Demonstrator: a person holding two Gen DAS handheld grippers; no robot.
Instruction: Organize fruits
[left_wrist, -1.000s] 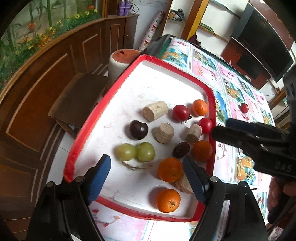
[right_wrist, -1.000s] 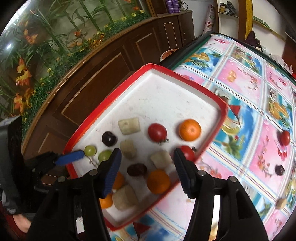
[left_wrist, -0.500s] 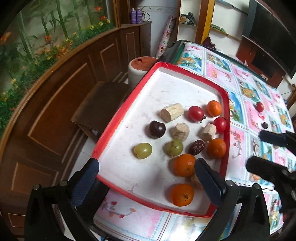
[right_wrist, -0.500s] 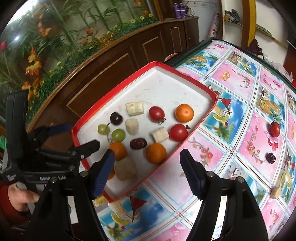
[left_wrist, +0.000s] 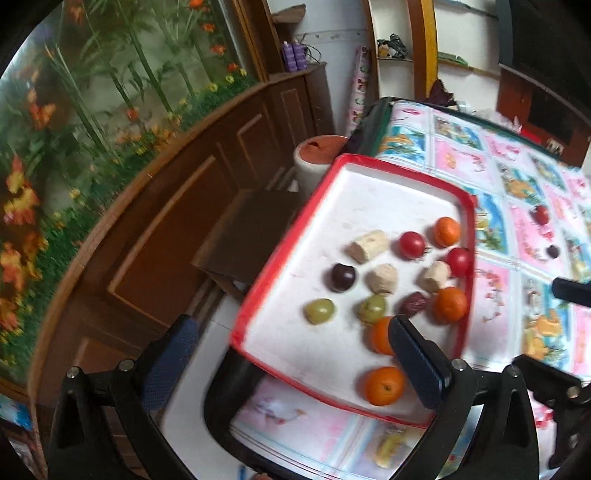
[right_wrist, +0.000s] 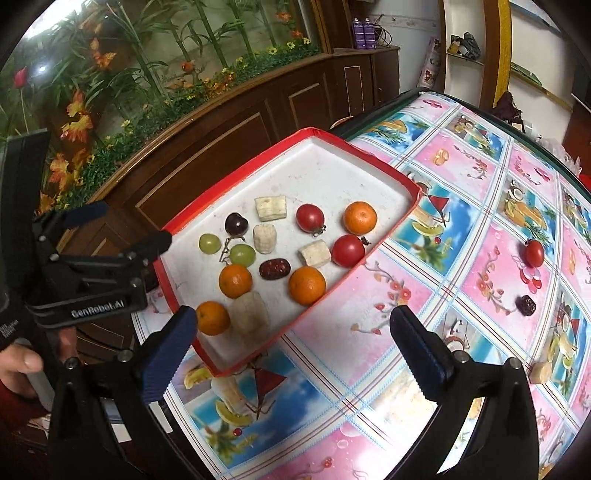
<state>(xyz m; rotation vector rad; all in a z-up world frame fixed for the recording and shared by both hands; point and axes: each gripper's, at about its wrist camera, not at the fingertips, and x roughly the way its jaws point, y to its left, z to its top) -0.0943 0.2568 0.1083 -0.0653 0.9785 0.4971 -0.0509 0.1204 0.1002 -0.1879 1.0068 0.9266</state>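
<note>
A red-rimmed white tray (left_wrist: 354, 184) (right_wrist: 332, 173) lies at the table's left end and holds several fruits: oranges (right_wrist: 360, 217), tomatoes (right_wrist: 310, 218), green grapes (right_wrist: 209, 243), a dark cherry (right_wrist: 235, 223), a date (right_wrist: 274, 268) and pale sugarcane chunks (right_wrist: 270, 208). On the cloth to the right lie a tomato (right_wrist: 534, 253), a date (right_wrist: 526, 305) and a cane chunk (right_wrist: 540, 372). My left gripper (left_wrist: 291, 363) is open and empty over the tray's near left corner. My right gripper (right_wrist: 291, 350) is open and empty above the tray's right edge.
The table wears a colourful fruit-print cloth (right_wrist: 461, 177). A wooden cabinet (left_wrist: 166, 229) with artificial flowers runs along the left. A wooden stool (left_wrist: 251, 229) and a white cylinder with an orange top (left_wrist: 317, 158) stand beside the table's far left corner.
Both grippers have pulled back and up from the tray, so more of the table shows. One green grape lies farther left, apart from the other. Both jaws stand wider open.
</note>
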